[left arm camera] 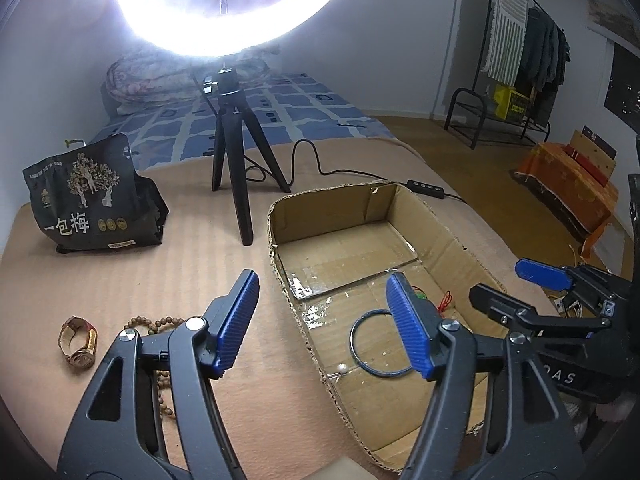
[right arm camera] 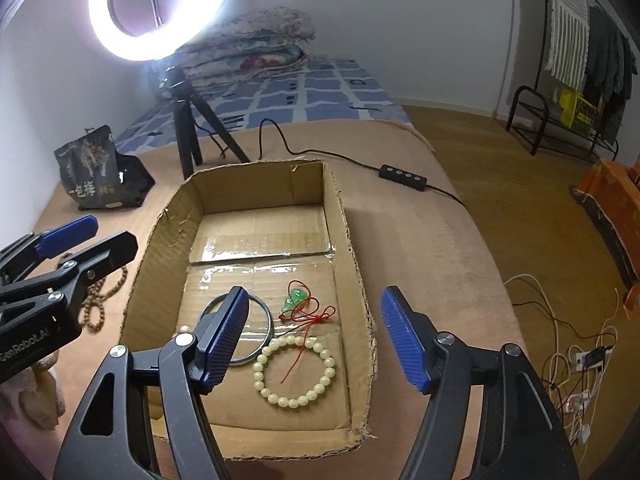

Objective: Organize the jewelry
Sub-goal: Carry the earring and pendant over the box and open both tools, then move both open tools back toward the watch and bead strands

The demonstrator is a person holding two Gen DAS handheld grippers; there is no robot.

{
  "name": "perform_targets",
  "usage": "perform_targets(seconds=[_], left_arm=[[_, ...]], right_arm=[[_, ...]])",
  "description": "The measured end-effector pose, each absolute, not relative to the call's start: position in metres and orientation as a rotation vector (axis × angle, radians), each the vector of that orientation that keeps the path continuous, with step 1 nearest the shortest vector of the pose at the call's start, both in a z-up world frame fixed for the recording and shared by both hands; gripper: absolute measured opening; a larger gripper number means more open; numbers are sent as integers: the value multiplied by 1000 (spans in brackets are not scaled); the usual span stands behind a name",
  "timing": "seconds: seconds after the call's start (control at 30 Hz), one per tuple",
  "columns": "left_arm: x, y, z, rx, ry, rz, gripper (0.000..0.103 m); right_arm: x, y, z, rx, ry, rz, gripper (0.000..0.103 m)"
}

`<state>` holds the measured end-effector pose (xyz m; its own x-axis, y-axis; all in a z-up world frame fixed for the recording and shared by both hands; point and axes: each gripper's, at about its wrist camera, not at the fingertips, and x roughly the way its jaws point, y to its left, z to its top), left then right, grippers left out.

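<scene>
Both claws are standing released with nothing between their pads: the left claw [left arm camera: 322,324] is hanging over the near-left wall of the cardboard box [left arm camera: 280,236], and the right claw [right arm camera: 314,338] is hovering over the box's near end. Inside the box are lying a thin metal bangle [right arm camera: 267,312], a pale bead bracelet [right arm camera: 295,370] and a red cord with green beads [right arm camera: 306,306]. Two pieces are remaining outside, on the beige bed cover [left arm camera: 160,272] to the left of the box: a wristwatch [left arm camera: 80,342] and a string of brown wooden beads [left arm camera: 158,326], the latter partly hidden behind the left claw, so its full run is uncertain. Both are lying left of and just beside the left claw, making the left hand the nearer one; the watch's strap is running roughly away from the camera.
</scene>
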<state>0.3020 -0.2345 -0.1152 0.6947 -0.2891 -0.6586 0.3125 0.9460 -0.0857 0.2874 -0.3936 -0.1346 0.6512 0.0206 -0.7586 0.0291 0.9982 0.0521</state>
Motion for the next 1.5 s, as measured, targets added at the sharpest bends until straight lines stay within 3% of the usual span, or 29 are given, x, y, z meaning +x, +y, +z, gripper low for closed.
perform_targets(seconds=[0.27, 0.77, 1.5], left_arm=[[301, -230, -114, 25, 734, -329, 74], [291, -199, -103, 9, 729, -294, 76], [299, -51, -95, -77, 747, -104, 76]], right_arm=[[288, -392, -135, 57, 870, -22, 70], [285, -384, -124, 62, 857, -38, 73], [285, -289, -103, -21, 828, 114, 77]])
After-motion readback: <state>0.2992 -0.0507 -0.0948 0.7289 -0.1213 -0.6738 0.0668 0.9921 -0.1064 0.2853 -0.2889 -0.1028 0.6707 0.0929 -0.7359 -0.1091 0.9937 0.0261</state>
